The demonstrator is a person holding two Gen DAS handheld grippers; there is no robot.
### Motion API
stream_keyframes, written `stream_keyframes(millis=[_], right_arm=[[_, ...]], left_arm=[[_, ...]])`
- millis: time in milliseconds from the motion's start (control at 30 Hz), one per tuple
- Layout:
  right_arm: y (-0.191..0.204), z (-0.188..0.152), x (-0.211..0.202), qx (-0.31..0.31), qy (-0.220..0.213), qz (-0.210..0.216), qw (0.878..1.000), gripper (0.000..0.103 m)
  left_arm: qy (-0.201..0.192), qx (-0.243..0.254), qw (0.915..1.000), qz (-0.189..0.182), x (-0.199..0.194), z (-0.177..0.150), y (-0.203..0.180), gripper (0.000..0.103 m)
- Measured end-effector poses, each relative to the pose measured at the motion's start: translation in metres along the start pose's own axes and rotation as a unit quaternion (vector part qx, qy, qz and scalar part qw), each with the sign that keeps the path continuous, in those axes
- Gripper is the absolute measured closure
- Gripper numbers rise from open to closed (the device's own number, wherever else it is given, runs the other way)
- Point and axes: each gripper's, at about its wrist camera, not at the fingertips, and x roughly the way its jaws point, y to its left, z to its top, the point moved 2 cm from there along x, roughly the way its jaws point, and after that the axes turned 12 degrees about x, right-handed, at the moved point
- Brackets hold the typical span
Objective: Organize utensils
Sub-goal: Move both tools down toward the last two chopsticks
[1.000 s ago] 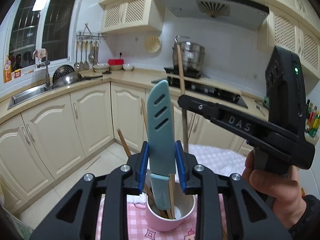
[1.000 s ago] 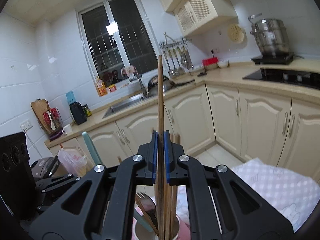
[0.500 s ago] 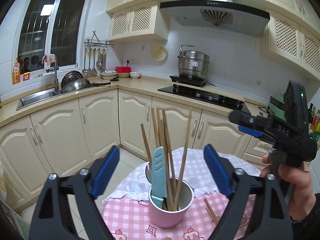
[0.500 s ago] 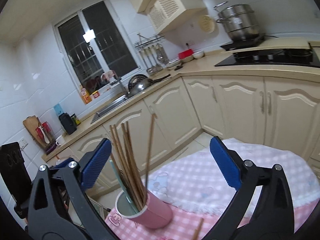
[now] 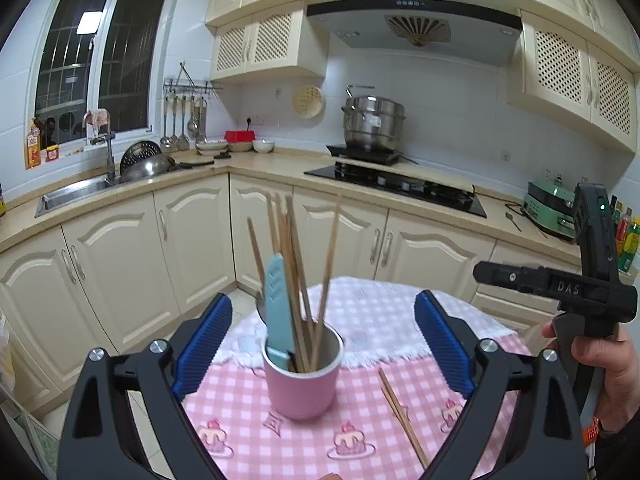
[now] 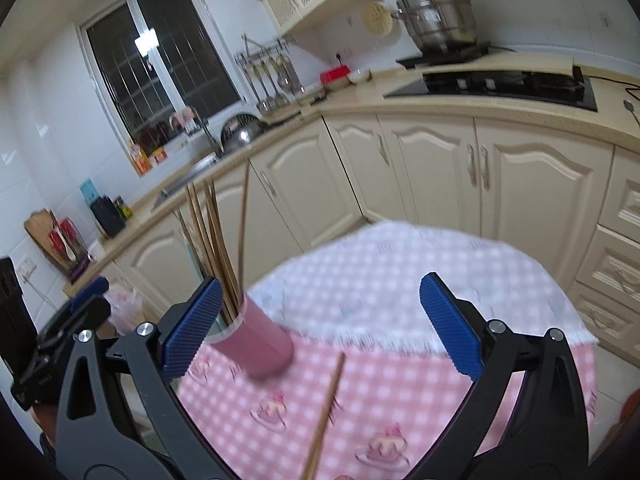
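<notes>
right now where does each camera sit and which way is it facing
Left wrist: on the left gripper, facing the pink cup and stove; the right gripper and hand show.
Right wrist: on the right gripper, facing the sink corner; the left gripper shows.
Shared: the cup, checked tablecloth, loose chopsticks.

- The pink cup [image 5: 303, 380] stands upright near the middle of the tabletop [image 5: 248, 412], the main obstacle there
- Chopsticks [image 5: 298, 280] and a blue knife [image 5: 278, 312] rise tall from the cup, fanning toward 12 o'clock; any pass above it meets them
- Loose chopsticks [image 5: 400, 412] lie flat at 4 o'clock of the cup, apart from it
- The left gripper [image 5: 320, 344] has its jaws opening, nothing between them but air in front of the cup
- The right gripper [image 6: 320, 324] is spread wide, the cup just beside its 9 o'clock jaw
- Cloth at 12 to 3 o'clock of the cup lies bare
</notes>
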Motion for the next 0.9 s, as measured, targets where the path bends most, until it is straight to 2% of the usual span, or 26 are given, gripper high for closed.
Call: stream_keyframes(millis=[433,667,900], right_arm=[[-0.041,-0.045,-0.011,0.028,0.047,-0.035,0.998,0.006],[-0.056,-0.068,-0.014,0.043,0.066,-0.047,0.996,0.006],[-0.074,-0.086,-0.017,0.061,0.08,-0.058,0.993,0.006]], left_arm=[[0.055,-0.003,0.9977,-0.039,0.016,-0.047,-0.044,0.012],[0.113,0.017,0.9925,-0.042,0.04,-0.078,-0.07,0.012],[0.179,0.041,0.9822,-0.041,0.067,-0.124,-0.099,0.012]])
